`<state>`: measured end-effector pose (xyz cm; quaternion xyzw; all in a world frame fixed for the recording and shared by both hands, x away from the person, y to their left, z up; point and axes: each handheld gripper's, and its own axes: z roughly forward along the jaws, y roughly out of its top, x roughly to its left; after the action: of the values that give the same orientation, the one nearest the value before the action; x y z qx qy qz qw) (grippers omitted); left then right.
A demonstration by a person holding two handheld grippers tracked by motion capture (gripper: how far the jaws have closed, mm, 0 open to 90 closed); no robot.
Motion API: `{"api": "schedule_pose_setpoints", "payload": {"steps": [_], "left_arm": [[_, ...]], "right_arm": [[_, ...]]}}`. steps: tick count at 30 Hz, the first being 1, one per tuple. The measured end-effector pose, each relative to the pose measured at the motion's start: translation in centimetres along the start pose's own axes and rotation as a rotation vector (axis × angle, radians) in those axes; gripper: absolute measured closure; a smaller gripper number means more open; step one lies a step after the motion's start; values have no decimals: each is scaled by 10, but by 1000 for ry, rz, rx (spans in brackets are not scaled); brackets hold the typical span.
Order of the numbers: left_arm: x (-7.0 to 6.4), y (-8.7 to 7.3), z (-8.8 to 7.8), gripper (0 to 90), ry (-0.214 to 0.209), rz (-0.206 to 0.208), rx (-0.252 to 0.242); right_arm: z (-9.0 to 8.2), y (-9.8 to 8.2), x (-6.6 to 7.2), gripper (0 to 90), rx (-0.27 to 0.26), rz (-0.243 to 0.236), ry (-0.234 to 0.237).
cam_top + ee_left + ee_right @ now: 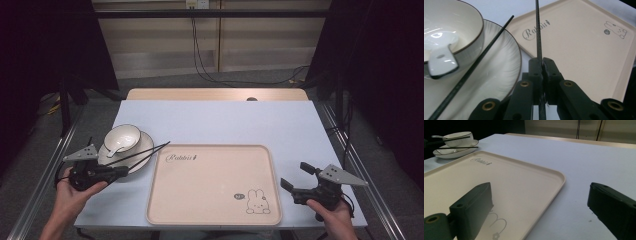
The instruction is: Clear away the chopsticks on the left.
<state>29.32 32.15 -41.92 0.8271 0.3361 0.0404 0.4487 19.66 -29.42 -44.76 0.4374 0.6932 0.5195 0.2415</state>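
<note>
My left gripper (pixel 125 171) (pixel 541 62) is shut on a black chopstick (pixel 538 32) (pixel 146 157), which points over the corner of the beige tray (pixel 210 185) (pixel 579 50). A second black chopstick (pixel 481 52) (pixel 134 150) lies loose across the cream plate (pixel 499 65) (pixel 144 146), leaning against the bowl (pixel 461 30) (pixel 122 135). A white spoon (pixel 441 61) (pixel 114 148) rests in the bowl. My right gripper (pixel 295 176) (pixel 539 188) stands open over the table just right of the tray's front right corner, with nothing between its jaws.
The tray (pixel 559 177) has a rabbit drawing (pixel 257 201) near its front right corner and nothing on it. Bowl (pixel 459 136) and plate (pixel 454 152) sit at the table's left. The light blue tabletop (pixel 225 120) stretches beyond the tray, with a wooden strip (pixel 215 94) at its far edge.
</note>
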Motion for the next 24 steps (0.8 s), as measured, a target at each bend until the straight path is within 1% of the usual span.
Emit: {"api": "schedule_pose_setpoints", "payload": {"steps": [1,2,5,6,7,8,10,11,12,13,14,15,16,17,18,19,20,21,23,24], "left_arm": [[-5,0,0,859,5,-21,1],[-5,0,0,860,5,-21,1],[-16,-1,0,859,23,-57,-19],[-18,-1,0,860,21,-58,-25],[-21,-1,0,859,27,-72,-32],[-21,-1,0,858,27,-72,-32],[-28,-1,0,858,34,-93,-41],[-28,-1,0,858,34,-93,-41],[-33,-1,1,858,53,-107,-46],[-33,-1,1,859,53,-107,-46],[-35,-1,0,859,58,-120,-46],[-40,-1,0,859,54,-119,-49],[-43,-1,0,859,60,-130,-51],[-47,0,0,859,68,-127,-46],[-51,0,0,859,77,-129,-53],[-55,1,0,859,86,-139,-56],[-55,1,0,859,86,-139,-56],[-62,2,1,859,109,-140,-54],[-68,5,1,859,98,-151,-61],[-72,6,2,860,108,-155,-67]], "right_arm": [[0,0,0,56,1,0,2],[0,0,0,56,1,0,2],[0,0,1,56,0,-1,3],[0,0,1,56,2,1,6],[0,0,1,56,1,0,6],[0,0,1,56,1,0,6],[0,0,1,57,0,-1,5],[0,0,1,59,1,-2,5],[0,0,1,59,4,0,5],[0,0,1,59,4,0,5],[1,0,1,59,4,-2,6],[1,0,1,59,4,-4,6],[1,0,1,59,3,-4,7],[1,0,1,59,3,-5,7],[1,0,1,59,3,-5,7],[1,0,1,59,3,-4,7],[1,0,1,59,3,-4,7],[1,0,1,60,3,-4,6],[1,1,2,63,4,-3,5],[1,1,2,64,0,-4,1]]}}
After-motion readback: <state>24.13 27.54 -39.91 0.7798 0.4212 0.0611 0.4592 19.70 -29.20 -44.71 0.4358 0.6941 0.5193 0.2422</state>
